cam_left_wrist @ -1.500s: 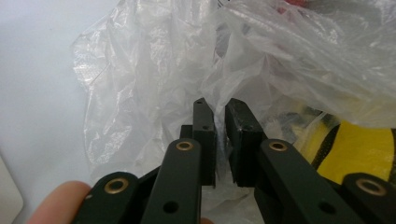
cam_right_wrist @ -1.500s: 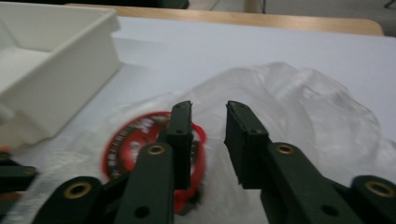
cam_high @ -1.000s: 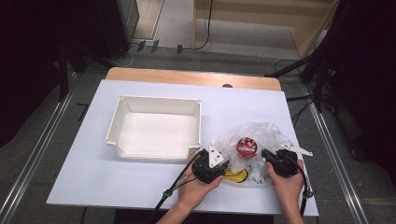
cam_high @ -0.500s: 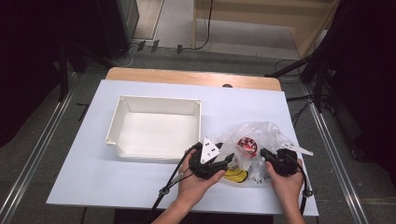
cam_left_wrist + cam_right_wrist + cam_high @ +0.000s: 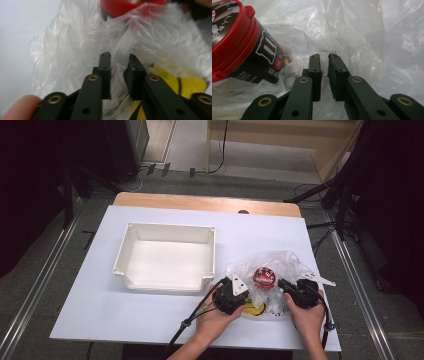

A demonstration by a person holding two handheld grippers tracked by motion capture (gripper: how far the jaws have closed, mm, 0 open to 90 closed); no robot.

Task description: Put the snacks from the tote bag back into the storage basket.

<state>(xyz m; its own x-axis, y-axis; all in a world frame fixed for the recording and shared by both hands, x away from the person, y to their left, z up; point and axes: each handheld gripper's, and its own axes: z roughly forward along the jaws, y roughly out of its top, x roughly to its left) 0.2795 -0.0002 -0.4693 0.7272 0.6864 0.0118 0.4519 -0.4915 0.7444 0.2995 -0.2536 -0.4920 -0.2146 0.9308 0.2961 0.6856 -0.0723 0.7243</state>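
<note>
Left tool (image 5: 243,293) closed onto bag (image 5: 285,262) edge (right tool (image 5: 284,285) opposite).

Right gripper (image 5: 324,61) fingers pinching clear plastic bag (image 5: 372,37), red-lidded tub (image 5: 244,47) beside

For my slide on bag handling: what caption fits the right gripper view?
Right hand-held gripper pinches a fold of the clear plastic bag beside a red-lidded candy tub lying inside it.

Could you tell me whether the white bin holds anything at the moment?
No, the white bin shows only its bare floor in the high view.
</note>
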